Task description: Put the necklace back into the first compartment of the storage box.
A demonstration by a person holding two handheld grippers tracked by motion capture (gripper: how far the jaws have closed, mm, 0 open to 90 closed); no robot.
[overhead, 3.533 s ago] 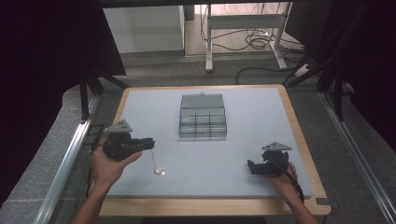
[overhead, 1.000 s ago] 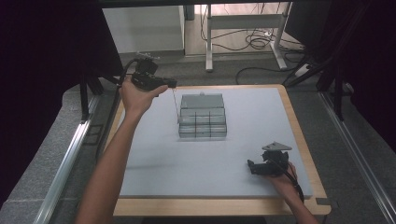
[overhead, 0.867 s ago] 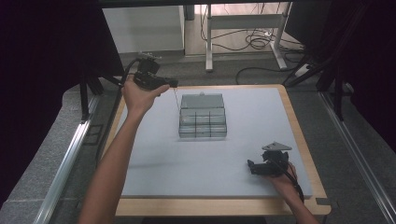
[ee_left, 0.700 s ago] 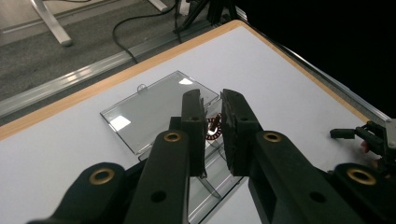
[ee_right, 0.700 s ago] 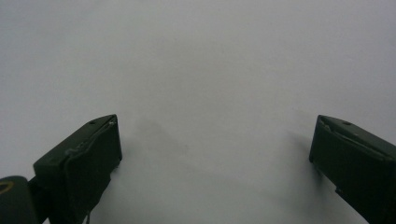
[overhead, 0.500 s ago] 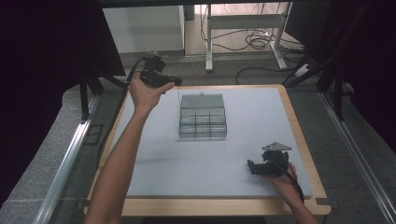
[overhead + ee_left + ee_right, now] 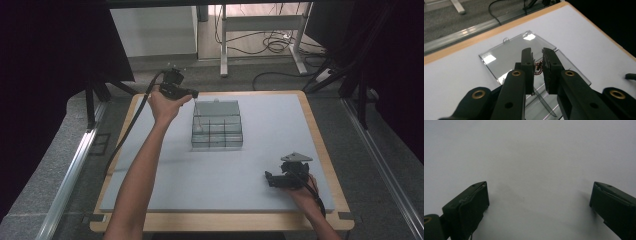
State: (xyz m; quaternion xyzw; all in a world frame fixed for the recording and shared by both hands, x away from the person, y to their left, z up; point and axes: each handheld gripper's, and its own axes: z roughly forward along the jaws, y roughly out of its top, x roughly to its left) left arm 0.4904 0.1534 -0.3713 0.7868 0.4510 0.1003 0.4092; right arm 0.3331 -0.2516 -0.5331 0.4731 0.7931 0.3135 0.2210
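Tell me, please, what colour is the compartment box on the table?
Clear, colourless plastic: the compartment box shows best in the left gripper view.

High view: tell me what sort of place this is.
Probably a lab or recording workspace: a wood-edged table ringed by dark curtains, loose cables on the floor, and a clear compartment box set out for handheld grippers.

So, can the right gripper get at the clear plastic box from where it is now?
Probably yes. The right gripper sits open on the mat near the front edge, and the mat between it and the clear box looks bare. The left gripper is above the box's far left corner.
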